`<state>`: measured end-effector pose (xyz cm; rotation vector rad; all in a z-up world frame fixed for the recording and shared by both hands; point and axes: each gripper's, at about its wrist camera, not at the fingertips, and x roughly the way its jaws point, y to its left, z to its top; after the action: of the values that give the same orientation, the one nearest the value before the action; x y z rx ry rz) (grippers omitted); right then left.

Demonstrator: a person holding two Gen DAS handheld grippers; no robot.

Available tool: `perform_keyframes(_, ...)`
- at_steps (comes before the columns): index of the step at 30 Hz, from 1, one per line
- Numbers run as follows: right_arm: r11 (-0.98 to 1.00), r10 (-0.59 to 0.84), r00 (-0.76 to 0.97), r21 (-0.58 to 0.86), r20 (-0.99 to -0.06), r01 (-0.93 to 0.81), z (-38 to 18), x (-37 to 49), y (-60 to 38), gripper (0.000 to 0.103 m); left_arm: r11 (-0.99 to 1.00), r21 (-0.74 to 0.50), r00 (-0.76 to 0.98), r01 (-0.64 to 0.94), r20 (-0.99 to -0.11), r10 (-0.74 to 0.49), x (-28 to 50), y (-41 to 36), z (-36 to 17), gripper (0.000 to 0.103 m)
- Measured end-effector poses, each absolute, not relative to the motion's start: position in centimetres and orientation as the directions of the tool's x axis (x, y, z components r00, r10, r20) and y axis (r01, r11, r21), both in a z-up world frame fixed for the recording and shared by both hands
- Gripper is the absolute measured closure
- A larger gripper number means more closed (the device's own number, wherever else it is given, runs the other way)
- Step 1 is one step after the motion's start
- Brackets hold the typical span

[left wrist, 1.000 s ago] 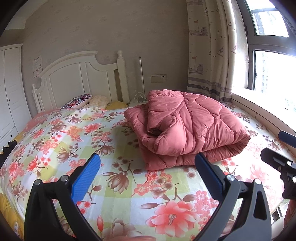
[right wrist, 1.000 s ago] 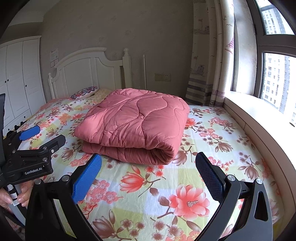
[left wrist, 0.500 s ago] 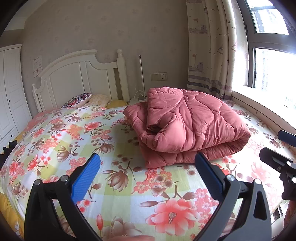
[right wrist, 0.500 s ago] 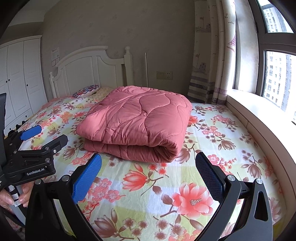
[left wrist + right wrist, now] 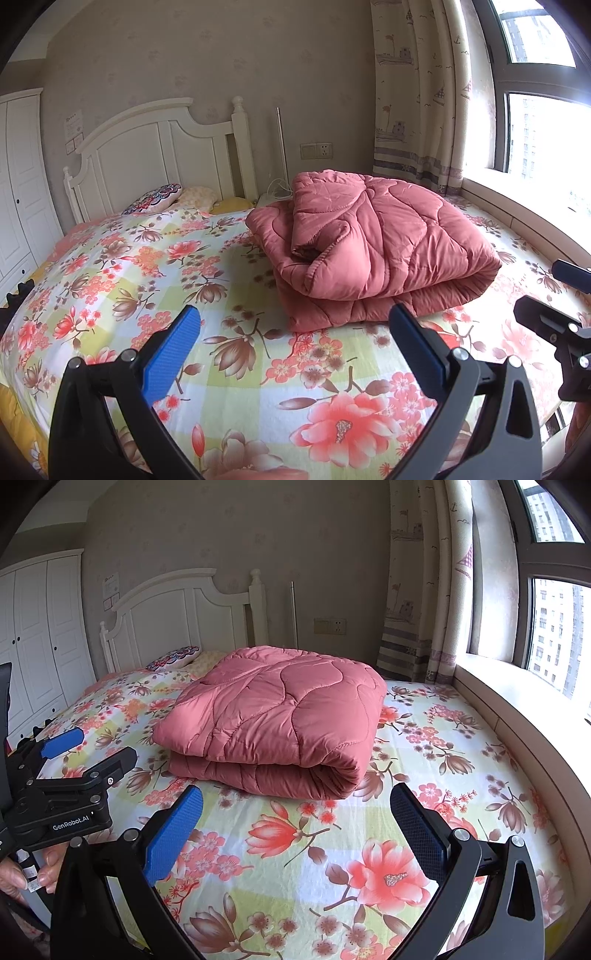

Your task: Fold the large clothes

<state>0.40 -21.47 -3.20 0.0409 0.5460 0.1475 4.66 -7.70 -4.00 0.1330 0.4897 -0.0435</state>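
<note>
A pink quilted comforter lies folded in a thick bundle on the floral bed sheet, right of the bed's middle. It also shows in the right wrist view, with its rounded fold facing me. My left gripper is open and empty, held above the sheet short of the bundle's near edge. My right gripper is open and empty, also short of the bundle. Each gripper shows at the edge of the other's view: the right one and the left one.
A white headboard and pillows stand at the bed's far end. A white wardrobe is at the left. A window sill and curtain run along the right side.
Both grippers have drawn back and risen slightly, so the comforter sits a little farther off. The comforter has not moved and both grippers stay open.
</note>
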Motion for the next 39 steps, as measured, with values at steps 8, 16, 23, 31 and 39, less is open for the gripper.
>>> perform_keyframes(8,0.988,0.153,0.841,0.077,-0.520,-0.132,-3.5,0.4,-21.3,0.005,0.990,0.117,0.881,0.073,-0.474,-0.009,4.6,-7.5,-4.3,0.002)
perform_keyframes(16,0.988,0.155,0.839,0.077,-0.522,-0.134,-3.6,0.4,-21.2,0.005,0.990,0.116,0.880,0.075,-0.475,-0.011,4.6,-7.1,-4.4,0.002)
perform_keyframes(23,0.987,0.159,0.836,0.079,-0.526,-0.138,-4.0,0.4,-21.1,0.005,0.990,0.113,0.879,0.081,-0.477,-0.018,4.5,-7.2,-4.6,0.002)
perform_keyframes(31,0.987,0.159,0.826,0.074,-0.540,-0.142,-4.3,1.0,-21.1,0.005,0.971,0.086,0.871,0.222,-0.465,-0.158,5.0,-9.1,-4.0,0.002)
perform_keyframes(39,0.991,0.128,0.816,0.114,-0.564,-0.077,-3.5,4.0,-24.9,0.005,0.997,0.047,0.871,0.057,-0.490,-0.027,12.3,-1.2,-1.4,0.002)
